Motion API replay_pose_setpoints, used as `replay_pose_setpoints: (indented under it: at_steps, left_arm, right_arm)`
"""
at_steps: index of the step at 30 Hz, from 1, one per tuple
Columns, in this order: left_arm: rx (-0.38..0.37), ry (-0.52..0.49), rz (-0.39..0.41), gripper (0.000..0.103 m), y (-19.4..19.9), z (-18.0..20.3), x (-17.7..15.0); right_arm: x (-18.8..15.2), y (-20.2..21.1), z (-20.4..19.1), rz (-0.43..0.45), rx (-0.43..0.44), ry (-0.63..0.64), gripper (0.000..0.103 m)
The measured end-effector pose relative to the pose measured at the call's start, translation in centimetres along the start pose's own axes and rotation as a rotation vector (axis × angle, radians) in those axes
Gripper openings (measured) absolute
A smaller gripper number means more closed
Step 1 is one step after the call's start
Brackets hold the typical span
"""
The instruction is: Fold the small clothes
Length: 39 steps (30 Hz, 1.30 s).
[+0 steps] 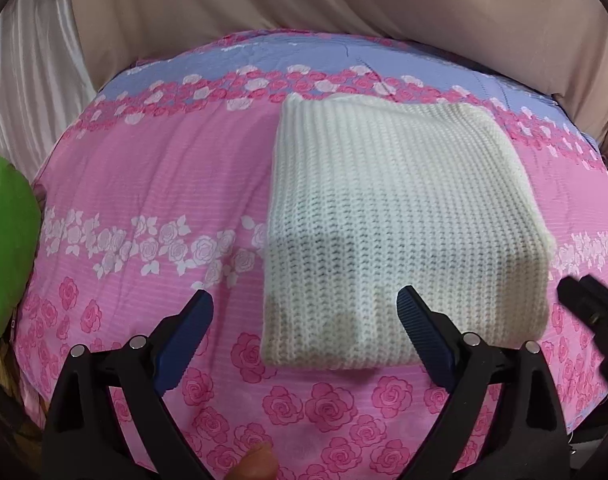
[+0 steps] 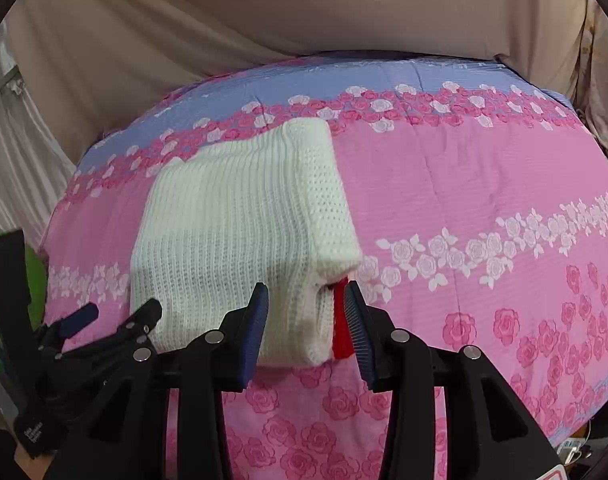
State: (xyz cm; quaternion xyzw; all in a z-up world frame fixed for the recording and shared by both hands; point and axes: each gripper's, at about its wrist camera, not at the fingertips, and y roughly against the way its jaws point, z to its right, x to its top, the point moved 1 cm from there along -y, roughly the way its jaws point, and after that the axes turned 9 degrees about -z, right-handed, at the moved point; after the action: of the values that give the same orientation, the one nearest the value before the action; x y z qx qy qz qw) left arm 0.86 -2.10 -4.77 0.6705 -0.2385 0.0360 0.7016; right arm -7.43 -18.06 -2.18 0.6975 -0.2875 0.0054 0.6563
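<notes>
The white knit garment lies folded into a thick rectangle on the pink rose-print bedspread. The left gripper hovers at its near edge, jaws spread wide and holding nothing; the garment's near left corner sits between and ahead of them. The right gripper has its jaws partly open around the garment's near right corner, where a red strip shows against the right jaw; whether the pads actually touch the knit is hard to tell. A green cushion lies far left of the left jaws.
</notes>
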Motion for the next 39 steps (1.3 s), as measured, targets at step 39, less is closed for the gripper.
replay_pose_setpoints:
  at_steps: [39]
  left_arm:
    - [0.027, -0.022, 0.022, 0.091, 1.2, 1.8, -0.6]
  right_arm:
    - [-1.8, -1.2, -1.9, 0.003, -0.112, 0.034, 0.046]
